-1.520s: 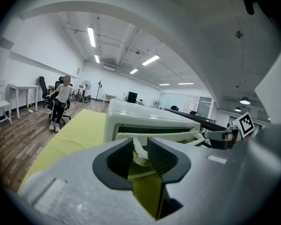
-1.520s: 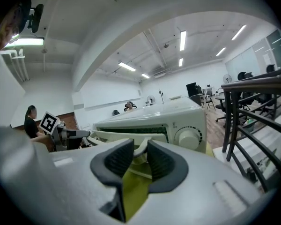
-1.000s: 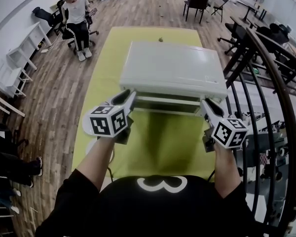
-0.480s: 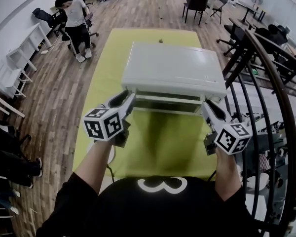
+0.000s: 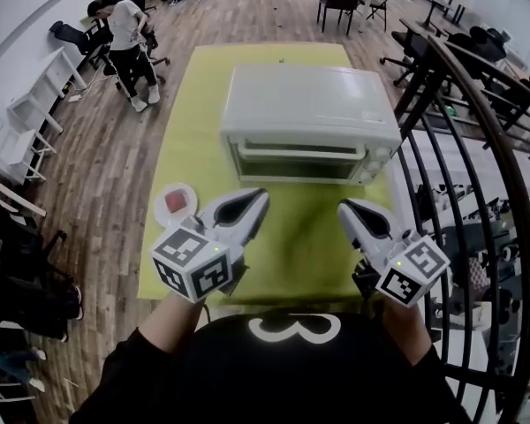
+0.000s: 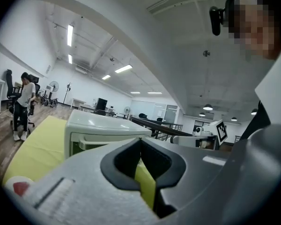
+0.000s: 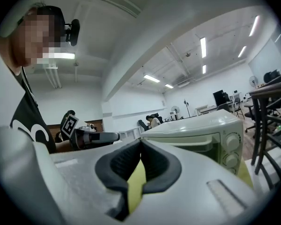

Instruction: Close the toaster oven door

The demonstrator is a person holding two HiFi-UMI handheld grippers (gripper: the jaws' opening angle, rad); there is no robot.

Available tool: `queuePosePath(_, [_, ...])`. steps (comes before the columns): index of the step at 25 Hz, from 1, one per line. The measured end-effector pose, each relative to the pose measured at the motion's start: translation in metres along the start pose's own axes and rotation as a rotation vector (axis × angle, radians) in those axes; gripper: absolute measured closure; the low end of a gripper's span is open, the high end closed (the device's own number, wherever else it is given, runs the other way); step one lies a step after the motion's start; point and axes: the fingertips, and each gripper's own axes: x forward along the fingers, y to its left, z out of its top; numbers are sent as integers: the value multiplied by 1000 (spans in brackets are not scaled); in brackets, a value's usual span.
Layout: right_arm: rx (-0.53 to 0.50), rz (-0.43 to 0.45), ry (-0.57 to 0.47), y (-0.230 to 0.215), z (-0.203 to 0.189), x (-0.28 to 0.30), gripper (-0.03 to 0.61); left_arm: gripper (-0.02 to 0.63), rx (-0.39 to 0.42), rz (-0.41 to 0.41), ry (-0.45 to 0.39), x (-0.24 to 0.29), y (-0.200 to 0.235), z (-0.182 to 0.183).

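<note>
Left gripper (image 5: 252, 200) and right gripper (image 5: 349, 210): light grey-white shells, plain. Fingers (image 6: 124, 161): dark grey to black pads, no pattern. Left marker cube (image 5: 192, 261) and right marker cube (image 5: 412, 272): white faces bearing black square block patterns. Toaster oven (image 5: 309, 117), ahead of the fingers: pale cream-white casing, plain. Toaster oven door (image 5: 300, 162): dark glass panel crossed by a pale handle bar. Surface (image 5: 296, 237) beneath the fingers: uniform yellow-green covering. Plate (image 5: 176, 203), just left of the left fingers: white rim, reddish-pink centre. Floor (image 5: 97, 175), further left: brown wood-plank pattern. Railing (image 5: 477, 122), right of the right fingers: near black. Shirt (image 5: 291, 369), behind the fingers: black with a white mark.
</note>
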Motion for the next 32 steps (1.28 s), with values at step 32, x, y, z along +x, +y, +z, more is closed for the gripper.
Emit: queuePosePath(32, [52, -17, -7, 41, -30, -33, 577, 603, -20, -76, 40, -24, -48, -33])
